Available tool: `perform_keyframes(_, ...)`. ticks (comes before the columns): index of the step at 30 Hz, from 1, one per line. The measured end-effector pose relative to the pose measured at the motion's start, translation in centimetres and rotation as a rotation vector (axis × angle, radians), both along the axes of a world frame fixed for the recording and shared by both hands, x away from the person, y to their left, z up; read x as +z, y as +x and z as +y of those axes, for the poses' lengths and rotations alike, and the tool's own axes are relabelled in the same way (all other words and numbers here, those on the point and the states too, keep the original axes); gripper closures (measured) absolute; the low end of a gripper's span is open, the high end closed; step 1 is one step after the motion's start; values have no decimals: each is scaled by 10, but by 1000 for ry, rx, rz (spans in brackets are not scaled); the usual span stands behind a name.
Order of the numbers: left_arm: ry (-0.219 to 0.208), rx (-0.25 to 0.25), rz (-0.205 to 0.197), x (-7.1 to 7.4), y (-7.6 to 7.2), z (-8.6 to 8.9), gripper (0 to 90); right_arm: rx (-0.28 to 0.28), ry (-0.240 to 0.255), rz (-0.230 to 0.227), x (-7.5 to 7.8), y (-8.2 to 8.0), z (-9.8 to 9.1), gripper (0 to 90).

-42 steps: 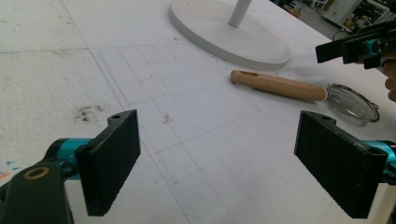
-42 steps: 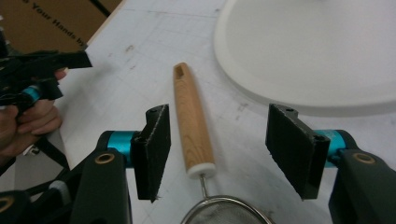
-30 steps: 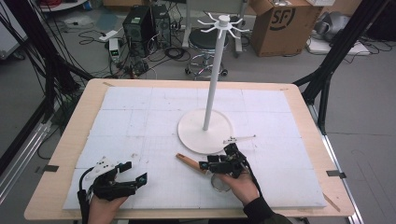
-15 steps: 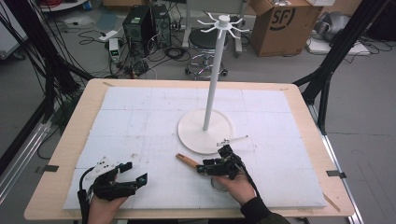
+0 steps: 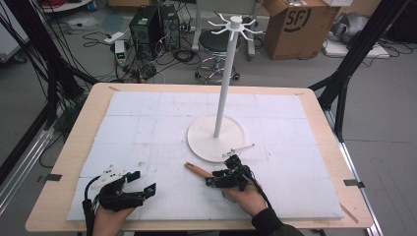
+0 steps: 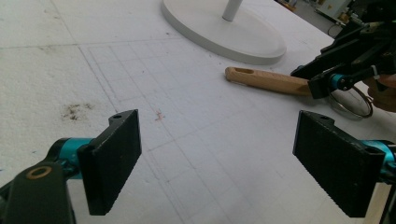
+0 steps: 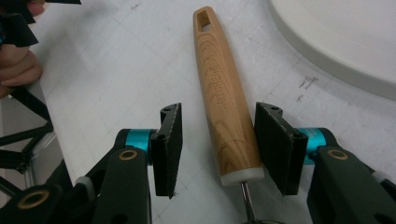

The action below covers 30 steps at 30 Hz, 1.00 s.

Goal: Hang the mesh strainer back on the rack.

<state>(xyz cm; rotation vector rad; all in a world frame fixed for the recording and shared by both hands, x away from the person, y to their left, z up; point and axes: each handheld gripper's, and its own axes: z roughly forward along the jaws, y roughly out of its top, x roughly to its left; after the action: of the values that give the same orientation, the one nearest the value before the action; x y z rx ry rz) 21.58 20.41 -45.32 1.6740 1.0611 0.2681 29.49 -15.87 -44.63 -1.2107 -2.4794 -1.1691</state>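
Observation:
A utensil with a wooden handle [image 7: 222,88] lies flat on the white mat, and a metal ring [image 6: 352,100] shows at its end by the person's right hand. My right gripper [image 7: 217,140] straddles the handle's thick end. Its jaws have just been closing; the right pad is close against the wood and the left pad stands a gap away. From above, the handle [image 5: 198,170] sticks out to the left of that gripper [image 5: 212,178]. My left gripper [image 5: 142,182] rests at the front left, open and with nothing in it [image 6: 219,163].
A white stand's round base [image 5: 216,140] sits mid-table, and its pole [image 5: 226,73] rises to a crown of hooks. A thin metal piece [image 5: 238,149] lies at the base's front edge. The wooden table edge [image 5: 74,147] frames the white mat [image 5: 147,123].
The right gripper has shifted slightly left along the handle and its jaws have narrowed around it. The left gripper has not moved.

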Motion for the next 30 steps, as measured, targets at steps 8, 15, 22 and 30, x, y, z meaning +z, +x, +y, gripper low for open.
perform_keyframes(8, 6, -7, -1, 0, 0, 0, 159, -3, -11, 2, 0, 0, 0, 545)
perform_keyframes(15, 4, -6, 2, 0, 0, -1, 158, 18, -66, -21, 3, -1, 6, 557)
perform_keyframes(22, 5, -5, 2, 0, 0, -1, 158, 40, -147, -40, 8, -1, 14, 582)
perform_keyframes(30, 10, -9, 3, 0, 1, -1, 159, 57, -182, -71, 9, -3, 16, 598)
